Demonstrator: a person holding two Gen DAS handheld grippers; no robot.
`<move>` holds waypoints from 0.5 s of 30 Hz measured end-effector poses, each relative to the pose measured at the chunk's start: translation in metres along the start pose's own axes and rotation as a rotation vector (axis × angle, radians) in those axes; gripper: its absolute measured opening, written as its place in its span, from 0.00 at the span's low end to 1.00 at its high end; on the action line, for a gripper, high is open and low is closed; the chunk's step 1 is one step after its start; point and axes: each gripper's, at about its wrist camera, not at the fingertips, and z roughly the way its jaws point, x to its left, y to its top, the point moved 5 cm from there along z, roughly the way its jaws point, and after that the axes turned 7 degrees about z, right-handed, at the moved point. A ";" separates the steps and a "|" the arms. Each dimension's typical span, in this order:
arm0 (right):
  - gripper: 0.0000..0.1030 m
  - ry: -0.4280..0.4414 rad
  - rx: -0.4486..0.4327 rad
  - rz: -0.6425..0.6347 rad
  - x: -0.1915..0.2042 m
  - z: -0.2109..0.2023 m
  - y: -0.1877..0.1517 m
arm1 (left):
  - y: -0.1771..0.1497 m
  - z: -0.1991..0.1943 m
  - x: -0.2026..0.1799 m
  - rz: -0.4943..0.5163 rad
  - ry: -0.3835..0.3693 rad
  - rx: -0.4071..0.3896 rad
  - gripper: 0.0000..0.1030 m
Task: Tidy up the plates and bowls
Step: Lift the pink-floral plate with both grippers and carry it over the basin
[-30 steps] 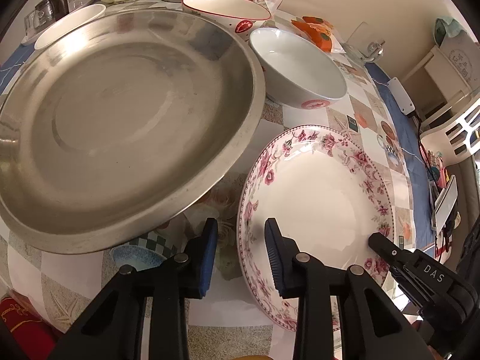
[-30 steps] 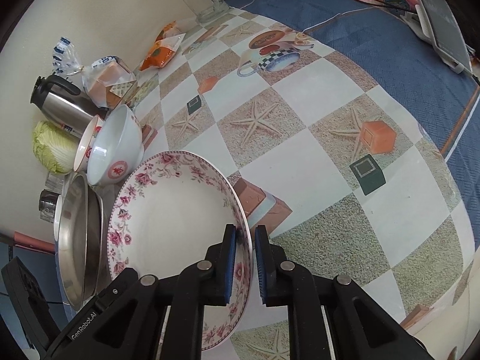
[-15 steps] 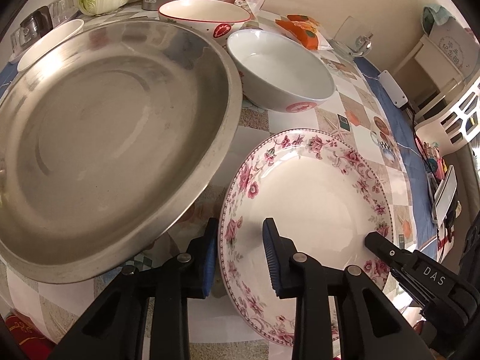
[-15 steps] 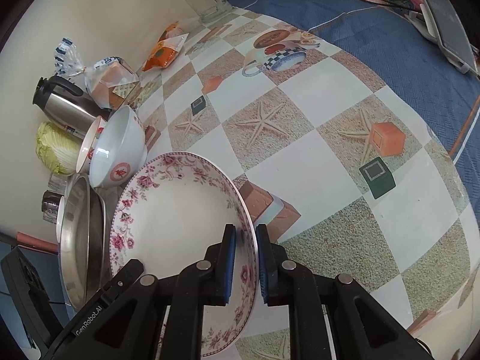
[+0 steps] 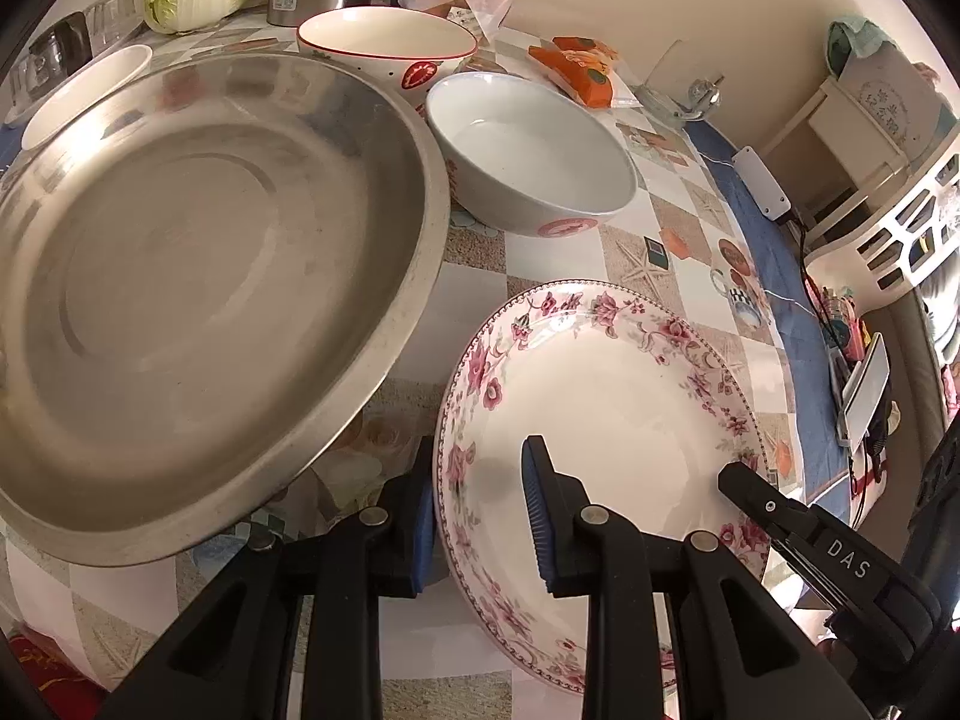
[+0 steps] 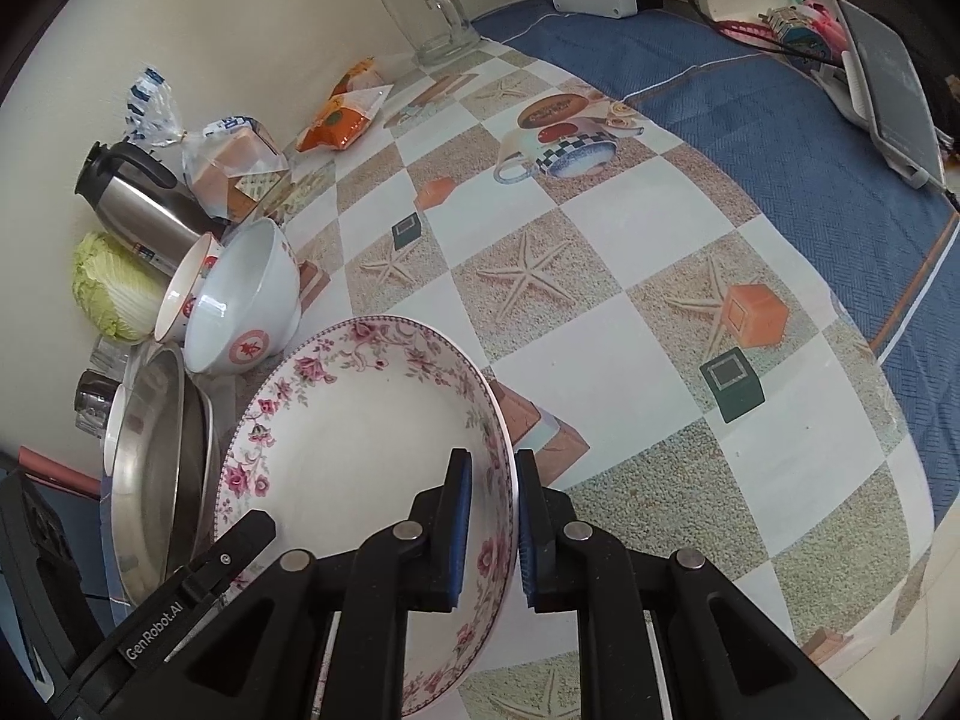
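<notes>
Floral plate (image 6: 360,438) sits tilted above the checkered desk (image 6: 630,312), and you have it from two sides. Your right gripper (image 6: 493,516) pinches its rim: one blue-padded finger lies inside the plate, the other outside, with the rim between them and both pads closed against it. Your left gripper (image 5: 480,516) straddles the opposite rim, its fingers spread apart; the left finger is outside and partly hidden behind the rim, while the right finger (image 5: 543,516) hangs over the white inner face. Whether either pad touches the plate (image 5: 606,396) there is not clear.

Just to the left of the plate is the large steel pan (image 5: 198,276), its edge near the floral rim. Behind them stand the white bowl (image 5: 531,150) and the red-rimmed bowl (image 5: 390,45), touching each other in the right wrist view.
</notes>
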 end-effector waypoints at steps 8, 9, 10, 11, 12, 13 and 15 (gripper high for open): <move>0.15 -0.003 -0.025 -0.002 -0.004 -0.009 0.003 | 0.003 -0.007 -0.009 0.027 -0.019 -0.021 0.27; 0.15 -0.005 -0.030 -0.006 -0.004 -0.010 0.003 | 0.003 -0.008 -0.009 0.031 -0.021 -0.024 0.27; 0.15 -0.007 -0.033 -0.009 -0.004 -0.011 0.003 | 0.004 -0.010 -0.010 0.034 -0.022 -0.027 0.27; 0.15 -0.008 -0.036 -0.011 -0.004 -0.012 0.003 | 0.004 -0.010 -0.011 0.038 -0.022 -0.029 0.27; 0.15 -0.008 -0.037 -0.011 -0.004 -0.013 0.003 | 0.005 -0.011 -0.011 0.040 -0.023 -0.031 0.27; 0.15 -0.008 -0.038 -0.011 -0.004 -0.013 0.003 | 0.005 -0.011 -0.011 0.041 -0.025 -0.032 0.27; 0.15 -0.010 -0.041 -0.014 -0.004 -0.014 0.003 | 0.006 -0.012 -0.011 0.041 -0.027 -0.033 0.27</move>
